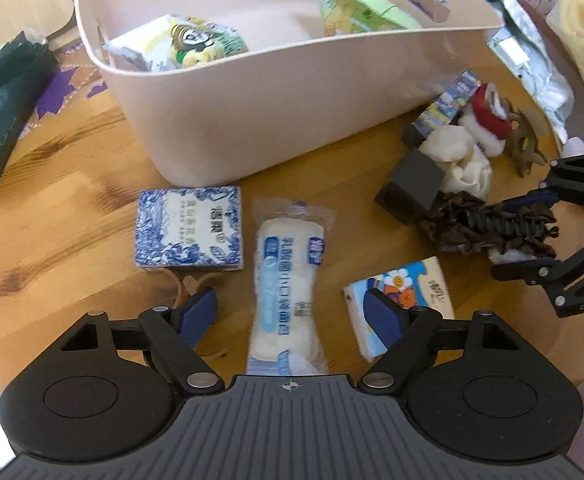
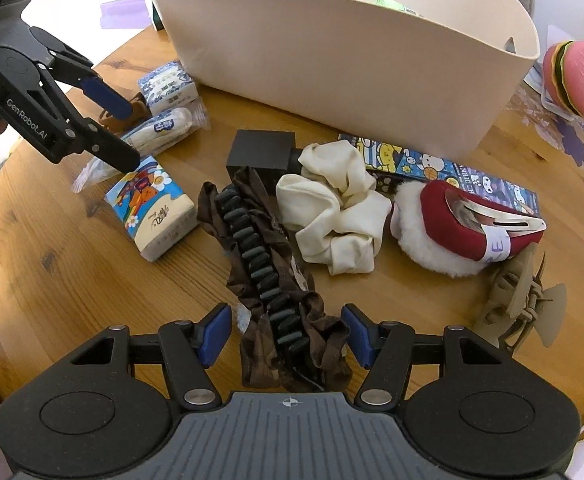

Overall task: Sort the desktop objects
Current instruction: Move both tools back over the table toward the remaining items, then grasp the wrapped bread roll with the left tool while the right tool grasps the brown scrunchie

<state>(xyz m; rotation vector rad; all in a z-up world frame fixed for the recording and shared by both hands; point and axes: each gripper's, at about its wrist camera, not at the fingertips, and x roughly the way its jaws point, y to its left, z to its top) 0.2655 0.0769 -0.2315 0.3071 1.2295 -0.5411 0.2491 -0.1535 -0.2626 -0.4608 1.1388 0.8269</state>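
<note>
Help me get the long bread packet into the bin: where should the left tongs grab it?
Come straight down and pinch the bread packet across its narrow waist, where the sides pinch in. It lies flat, lengthwise between the open left tongs.

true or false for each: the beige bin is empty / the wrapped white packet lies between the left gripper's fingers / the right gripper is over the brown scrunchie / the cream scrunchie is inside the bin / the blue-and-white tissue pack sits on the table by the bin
1. The beige bin is empty. False: snack packets lie in it.
2. The wrapped white packet lies between the left gripper's open fingers. True.
3. The right gripper straddles the brown scrunchie. True.
4. The cream scrunchie is inside the bin. False: it lies on the table.
5. The blue-and-white tissue pack sits on the table by the bin. True.
</note>
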